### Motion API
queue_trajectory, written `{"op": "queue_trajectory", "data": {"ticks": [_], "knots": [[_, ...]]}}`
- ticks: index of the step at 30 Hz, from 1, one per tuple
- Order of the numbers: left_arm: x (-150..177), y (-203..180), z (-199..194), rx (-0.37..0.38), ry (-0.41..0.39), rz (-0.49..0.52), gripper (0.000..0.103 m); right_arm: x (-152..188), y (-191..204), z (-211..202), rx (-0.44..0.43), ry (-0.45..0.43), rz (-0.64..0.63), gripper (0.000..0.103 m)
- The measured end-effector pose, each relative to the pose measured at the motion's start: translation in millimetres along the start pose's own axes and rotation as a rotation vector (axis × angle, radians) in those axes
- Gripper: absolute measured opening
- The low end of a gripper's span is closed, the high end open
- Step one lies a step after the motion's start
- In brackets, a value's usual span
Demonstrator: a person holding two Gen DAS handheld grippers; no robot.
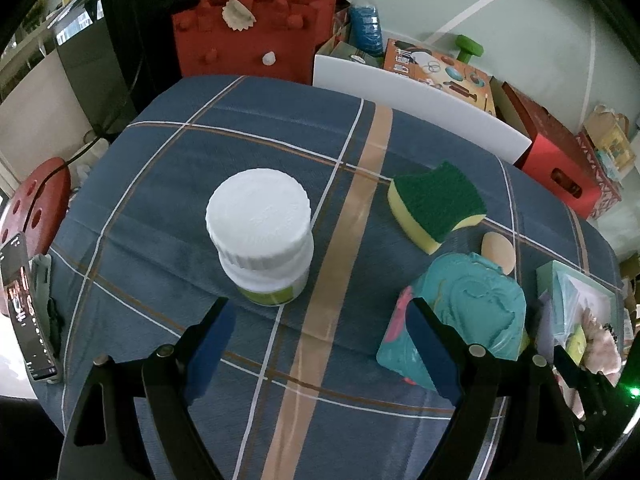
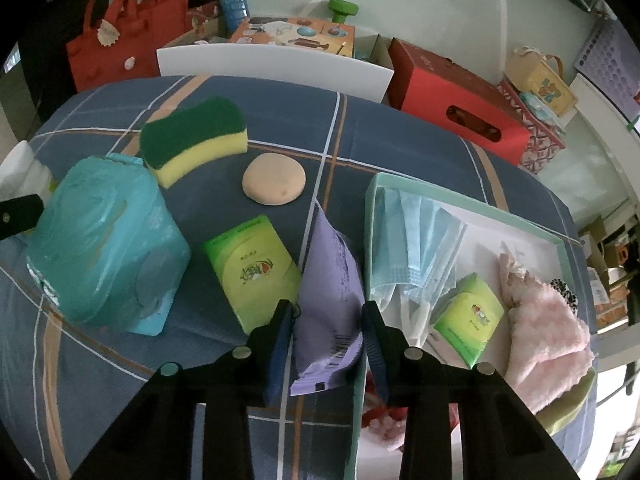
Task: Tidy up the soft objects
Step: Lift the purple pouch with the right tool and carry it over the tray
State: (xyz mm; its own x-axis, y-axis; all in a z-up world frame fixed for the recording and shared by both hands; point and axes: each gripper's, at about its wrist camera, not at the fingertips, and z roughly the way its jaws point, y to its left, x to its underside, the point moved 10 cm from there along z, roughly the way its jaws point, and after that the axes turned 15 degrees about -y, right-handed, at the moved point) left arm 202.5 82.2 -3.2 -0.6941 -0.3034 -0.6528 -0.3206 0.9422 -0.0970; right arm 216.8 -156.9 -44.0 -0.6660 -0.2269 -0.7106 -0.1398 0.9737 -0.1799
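My right gripper (image 2: 326,320) is shut on a purple soft pack (image 2: 332,288), held between the table and the mint-rimmed tray (image 2: 472,204). The tray holds blue face masks (image 2: 416,240), a green tissue pack (image 2: 468,316) and a pink fluffy cloth (image 2: 548,328). On the cloth-covered table lie another green tissue pack (image 2: 252,268), a beige puff (image 2: 274,178), a green-yellow sponge (image 2: 196,138) and a teal wipes pack (image 2: 104,240). My left gripper (image 1: 320,320) is open and empty, between a white jar (image 1: 262,232) and the wipes pack (image 1: 468,308).
A white board (image 2: 276,66) stands at the table's far edge. Behind it are a red bag (image 2: 128,40), a water bottle (image 2: 234,6), boxes (image 2: 456,92) and a green dumbbell (image 2: 340,8). A phone (image 1: 24,308) sits at the left in the left wrist view.
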Motion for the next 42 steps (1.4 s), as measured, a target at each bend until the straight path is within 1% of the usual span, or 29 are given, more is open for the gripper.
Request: {"op": "queue_trajectory", "data": {"ticks": [10, 15, 18, 20, 25, 27, 31, 36, 39, 42], "knots": [[0.9, 0.5, -0.1, -0.009, -0.001, 0.013, 0.087, -6.3, -5.5, -10.0, -0.048, -0.017, 0.060, 0.035], [0.8, 0.0, -0.5, -0.010, -0.002, 0.014, 0.087, -11.6, -10.0, -16.3, -0.103, -0.028, 0.133, 0.035], [-0.2, -1.0, -2.1, -0.008, -0.007, 0.016, 0.087, -14.7, -11.3, -20.8, -0.154, -0.035, 0.189, 0.035], [-1.1, -2.4, -4.0, -0.004, -0.011, 0.017, 0.087, -17.1, -12.5, -24.7, -0.173, -0.044, 0.211, 0.035], [-4.7, -9.8, -9.9, 0.029, -0.024, 0.007, 0.087, -23.7, -15.9, -34.2, -0.182, -0.069, 0.235, 0.035], [-7.9, -12.6, -14.2, 0.036, -0.038, 0.009, 0.087, -27.7, -18.8, -38.3, -0.176, -0.083, 0.238, 0.035], [-16.2, -23.1, -24.0, 0.075, -0.070, -0.002, 0.087, -33.5, -31.8, -42.5, -0.144, -0.105, 0.249, 0.035], [-19.5, -43.0, -30.6, 0.117, -0.081, 0.026, 0.087, -36.2, -58.8, -43.1, -0.082, -0.115, 0.279, 0.035], [-20.5, -55.5, -34.9, 0.147, -0.092, 0.035, 0.087, -38.7, -77.8, -46.8, -0.059, -0.129, 0.317, 0.035], [-17.9, -73.1, -35.1, 0.167, -0.083, 0.061, 0.087, -40.2, -93.2, -50.7, -0.024, -0.142, 0.326, 0.035]]}}
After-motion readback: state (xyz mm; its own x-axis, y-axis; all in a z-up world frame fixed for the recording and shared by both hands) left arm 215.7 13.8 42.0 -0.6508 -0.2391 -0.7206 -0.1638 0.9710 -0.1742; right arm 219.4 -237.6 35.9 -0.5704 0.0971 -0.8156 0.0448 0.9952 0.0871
